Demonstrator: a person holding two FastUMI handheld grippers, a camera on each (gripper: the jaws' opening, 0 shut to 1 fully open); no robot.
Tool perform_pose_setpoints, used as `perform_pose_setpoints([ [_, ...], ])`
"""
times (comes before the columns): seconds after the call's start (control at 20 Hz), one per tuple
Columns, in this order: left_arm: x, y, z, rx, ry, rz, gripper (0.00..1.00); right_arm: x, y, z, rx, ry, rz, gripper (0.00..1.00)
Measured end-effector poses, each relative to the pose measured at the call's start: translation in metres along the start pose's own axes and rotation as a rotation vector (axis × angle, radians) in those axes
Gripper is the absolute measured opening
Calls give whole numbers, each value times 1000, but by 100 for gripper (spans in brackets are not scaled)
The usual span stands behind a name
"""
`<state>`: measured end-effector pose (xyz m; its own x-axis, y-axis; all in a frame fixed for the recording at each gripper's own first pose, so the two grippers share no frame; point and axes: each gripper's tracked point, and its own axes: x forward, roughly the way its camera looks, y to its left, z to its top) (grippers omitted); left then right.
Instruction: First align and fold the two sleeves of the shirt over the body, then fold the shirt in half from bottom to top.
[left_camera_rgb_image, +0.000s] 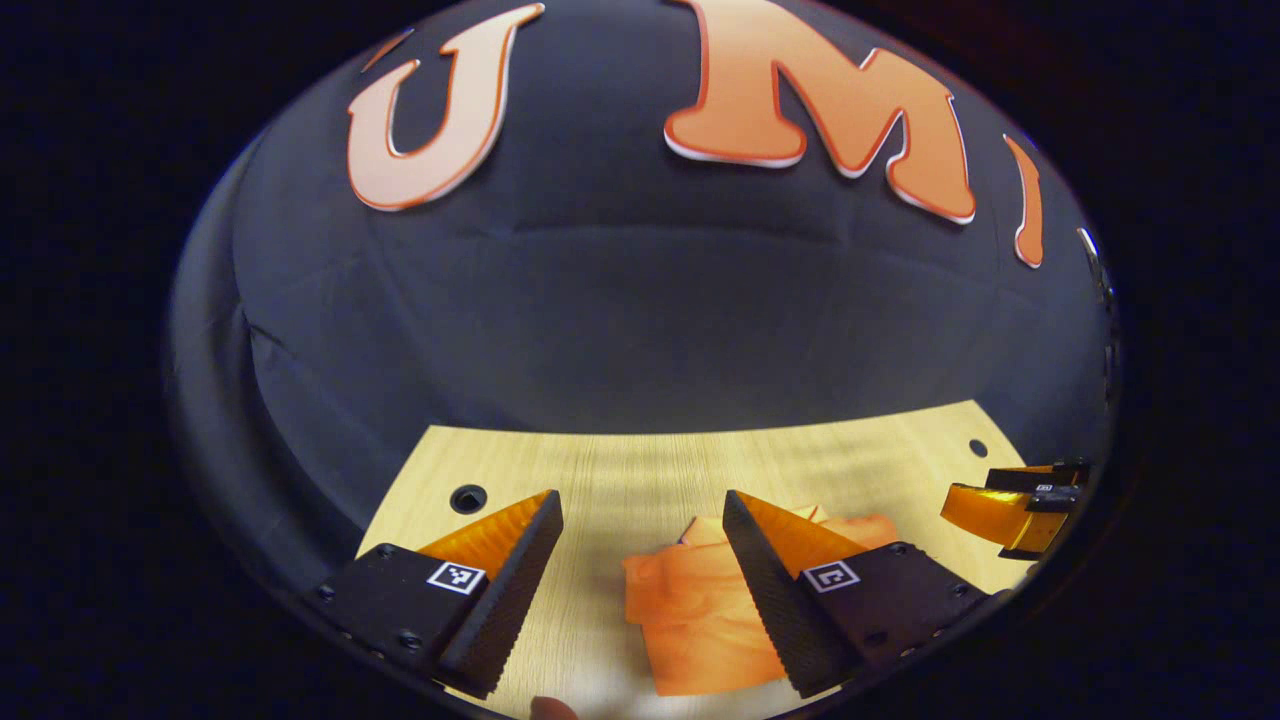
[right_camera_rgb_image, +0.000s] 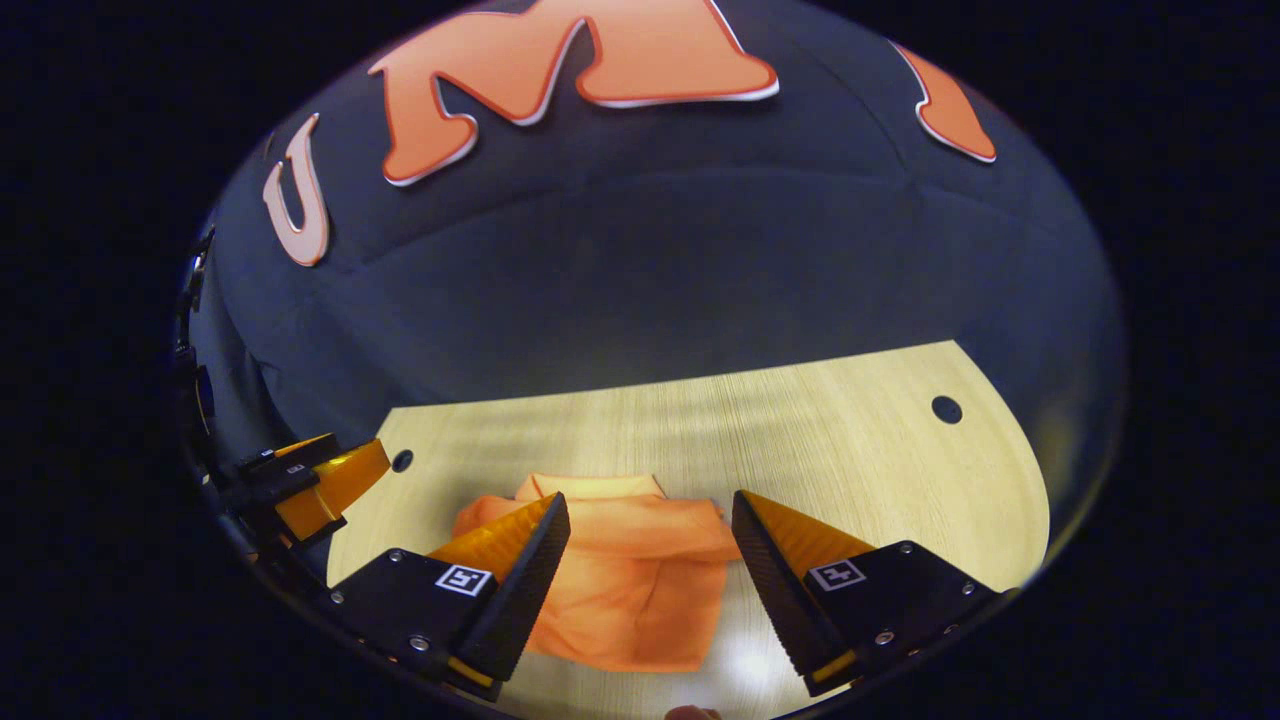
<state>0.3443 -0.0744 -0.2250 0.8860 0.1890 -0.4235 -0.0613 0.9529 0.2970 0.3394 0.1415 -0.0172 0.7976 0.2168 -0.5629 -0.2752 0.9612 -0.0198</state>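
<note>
Shirt (right_camera_rgb_image: 620, 580), orange, lies on the desk (right_camera_rgb_image: 850, 440) toward its near edge, roughly midway between the side edges, collar pointing at the far edge. From how it lies I judge the sleeves already sit folded over the body, since it reads as a compact, narrow bundle rather than a spread garment, though the creases are too soft to be sure. The hem end is nearest me, which suits the bottom-to-top fold that I judge is in hand.

My right tool (right_camera_rgb_image: 650, 545) hangs above the shirt with its fingers spread wide and nothing between them; released, straddling the cloth's width so it can drop onto the near hem. My left tool (left_camera_rgb_image: 640, 540) is likewise open and empty, hovering over the shirt's left side (left_camera_rgb_image: 690, 610). I hold both high and apart from the fabric so I can line them up with the two hem corners before pinching. Its partner shows off toward the desk's right edge (left_camera_rgb_image: 1020, 510) in the left gripper view.
</note>
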Motion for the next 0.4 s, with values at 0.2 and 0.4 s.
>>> perform_pose_setpoints([
  [0.2, -47, 3, 23, -18, -91, -20, 99, -50, 15, 20, -23, -99, 5, 99],
  [0.4, -101, 9, 38, -38, -185, -36, 99, -100, 38, 32, 3, -193, 25, 99],
])
